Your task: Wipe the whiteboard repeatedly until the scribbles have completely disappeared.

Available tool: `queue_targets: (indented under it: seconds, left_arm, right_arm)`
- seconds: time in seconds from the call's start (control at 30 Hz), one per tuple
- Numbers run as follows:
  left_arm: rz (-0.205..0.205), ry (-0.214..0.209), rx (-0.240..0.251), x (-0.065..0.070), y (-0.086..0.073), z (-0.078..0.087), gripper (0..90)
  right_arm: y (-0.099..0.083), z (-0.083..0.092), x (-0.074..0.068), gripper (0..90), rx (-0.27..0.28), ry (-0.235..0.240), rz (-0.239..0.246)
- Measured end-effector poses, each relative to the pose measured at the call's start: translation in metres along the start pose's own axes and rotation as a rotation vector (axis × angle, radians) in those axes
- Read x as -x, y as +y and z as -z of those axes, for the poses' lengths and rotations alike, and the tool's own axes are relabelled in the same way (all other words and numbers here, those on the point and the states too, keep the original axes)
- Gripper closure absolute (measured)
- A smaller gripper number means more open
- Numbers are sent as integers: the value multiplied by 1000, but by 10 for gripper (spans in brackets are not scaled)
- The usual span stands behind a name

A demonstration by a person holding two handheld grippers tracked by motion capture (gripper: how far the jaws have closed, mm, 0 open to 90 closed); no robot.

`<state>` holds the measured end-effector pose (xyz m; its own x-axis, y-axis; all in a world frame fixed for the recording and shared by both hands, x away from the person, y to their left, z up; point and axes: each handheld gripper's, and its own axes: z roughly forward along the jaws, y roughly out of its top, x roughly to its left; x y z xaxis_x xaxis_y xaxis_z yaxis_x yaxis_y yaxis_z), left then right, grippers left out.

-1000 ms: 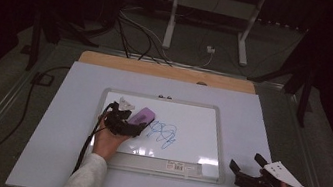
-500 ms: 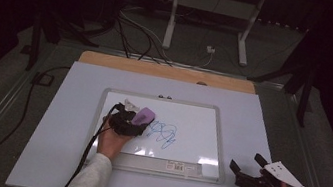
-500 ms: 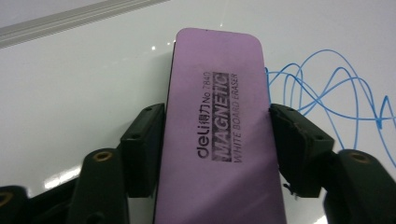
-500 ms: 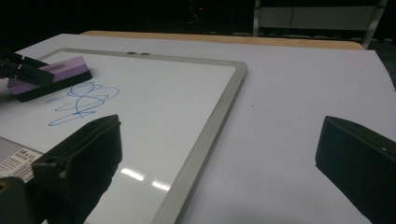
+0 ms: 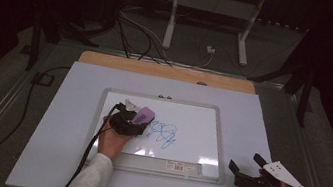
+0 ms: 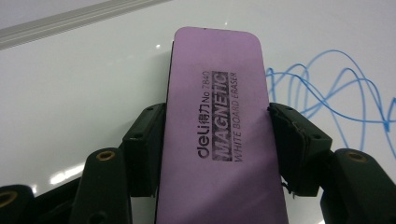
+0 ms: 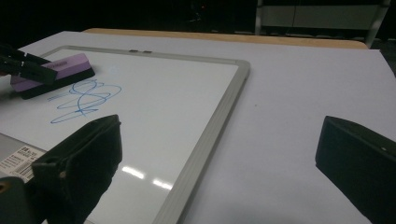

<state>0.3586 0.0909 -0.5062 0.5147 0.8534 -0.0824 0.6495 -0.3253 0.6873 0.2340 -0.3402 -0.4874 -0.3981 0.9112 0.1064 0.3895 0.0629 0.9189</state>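
Left gripper [image 6: 217,140] jaws have just closed onto the purple eraser [image 6: 217,126], apparently flat on the whiteboard [image 5: 199,129]; we can wipe the blue scribble [image 5: 164,133]; right gripper [image 5: 246,169] idles open.

The left gripper [image 5: 137,119] has just closed its jaws onto the purple eraser [image 6: 219,130] on the whiteboard [image 5: 199,129].

Dim room, dark surroundings; overhead light falls on the pale table [image 5: 63,158]. Glare patches lie on the whiteboard [image 7: 154,121] just ahead of the right gripper [image 7: 219,154]. Its near jaws are blurred.
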Motion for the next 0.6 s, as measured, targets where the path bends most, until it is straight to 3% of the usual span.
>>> queue_targets:
  seconds: [0.27, 0.4, 0.47, 0.6]
  left_arm:
    - [-42, -49, -14, 17, -1, 0, 414]
    - [-42, -45, -23, 17, 0, 0, 415]
    - [-45, -30, -29, 15, 2, -1, 415]
    - [-8, 18, -29, 3, 7, -3, 415]
  right_arm:
    - [0, 0, 0, 9, -2, 0, 1]
    - [0, 0, 0, 9, -2, 0, 0]
    - [0, 0, 0, 9, -1, 0, 0]
    - [0, 1, 1, 9, 0, -4, -3]
